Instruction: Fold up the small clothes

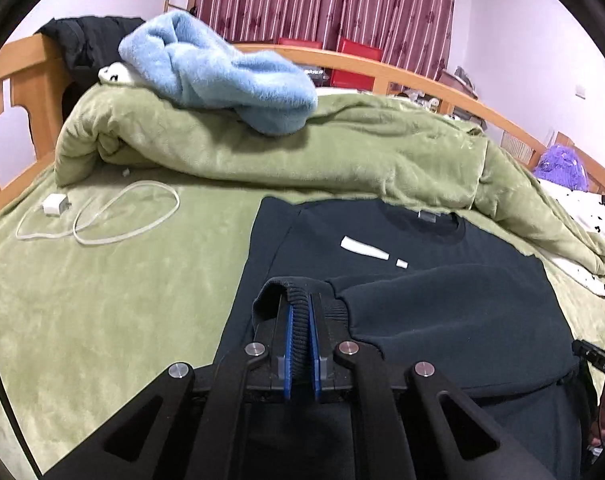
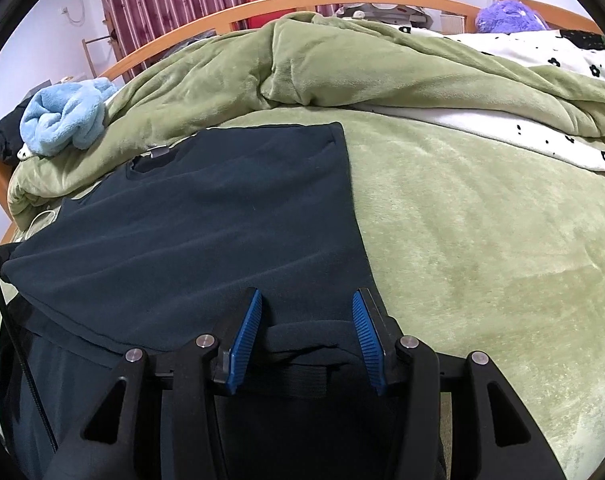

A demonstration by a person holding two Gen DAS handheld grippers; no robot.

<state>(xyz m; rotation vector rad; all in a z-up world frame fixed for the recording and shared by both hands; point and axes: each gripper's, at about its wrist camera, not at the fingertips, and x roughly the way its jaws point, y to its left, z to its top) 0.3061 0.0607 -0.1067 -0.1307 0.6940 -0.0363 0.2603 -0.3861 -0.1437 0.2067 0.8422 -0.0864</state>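
We see a dark navy fleece sweatshirt (image 1: 442, 320) lying flat on the green bed cover, round collar at the far end, one sleeve folded across its chest — its ribbed cuff (image 1: 300, 320) raised, nearest us.

No text, brand or number can be read. The dark sweater (image 1: 442, 312) has a small grey neck label (image 1: 427, 216), too small to make out. On its chest sits a white mark (image 1: 362, 249) shaped like a slanted exclamation sign, with no lettering. A black device (image 1: 600, 362) at the right edge shows tiny pale characters, too blurred to read.
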